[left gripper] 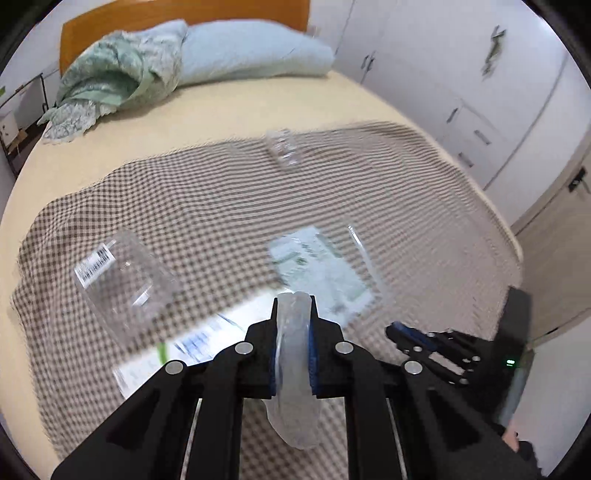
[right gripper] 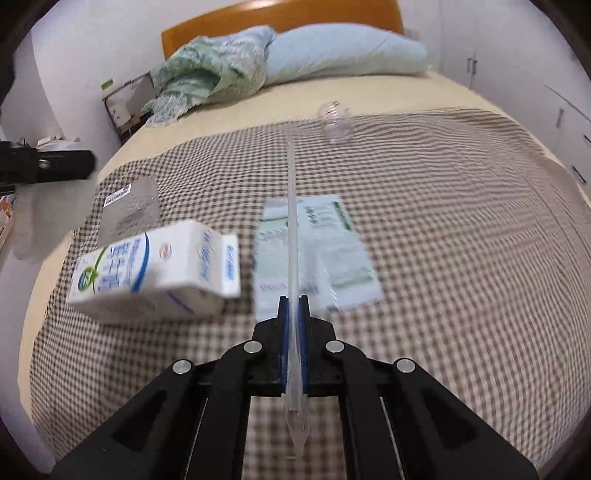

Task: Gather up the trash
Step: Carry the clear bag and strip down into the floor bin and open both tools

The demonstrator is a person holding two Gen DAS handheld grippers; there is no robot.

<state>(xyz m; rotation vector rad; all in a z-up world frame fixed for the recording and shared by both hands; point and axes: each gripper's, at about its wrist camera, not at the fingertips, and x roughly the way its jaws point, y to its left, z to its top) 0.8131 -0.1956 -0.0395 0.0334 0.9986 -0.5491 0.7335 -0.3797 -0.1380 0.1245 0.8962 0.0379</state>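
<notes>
My left gripper [left gripper: 294, 302] is shut on a crumpled piece of translucent plastic [left gripper: 293, 369]; in the right wrist view that plastic [right gripper: 37, 221] hangs from the left gripper [right gripper: 88, 162] at the far left. My right gripper [right gripper: 294, 301] is shut on a clear plastic lid [right gripper: 291, 221], seen edge-on. Both are above a checked blanket [right gripper: 443, 221] on a bed. A white and blue milk carton [right gripper: 155, 269] lies on the blanket beside a clear container with a barcode label [left gripper: 122, 273], a green and white packet [right gripper: 317, 251] and a clear bottle [right gripper: 336, 123].
A blue pillow [left gripper: 255, 51] and a bunched green quilt [left gripper: 110, 77] lie by the wooden headboard [left gripper: 184, 11]. White wardrobe doors [left gripper: 461, 92] run along the bed's right side. A cardboard box [right gripper: 125, 99] stands on the floor at the left.
</notes>
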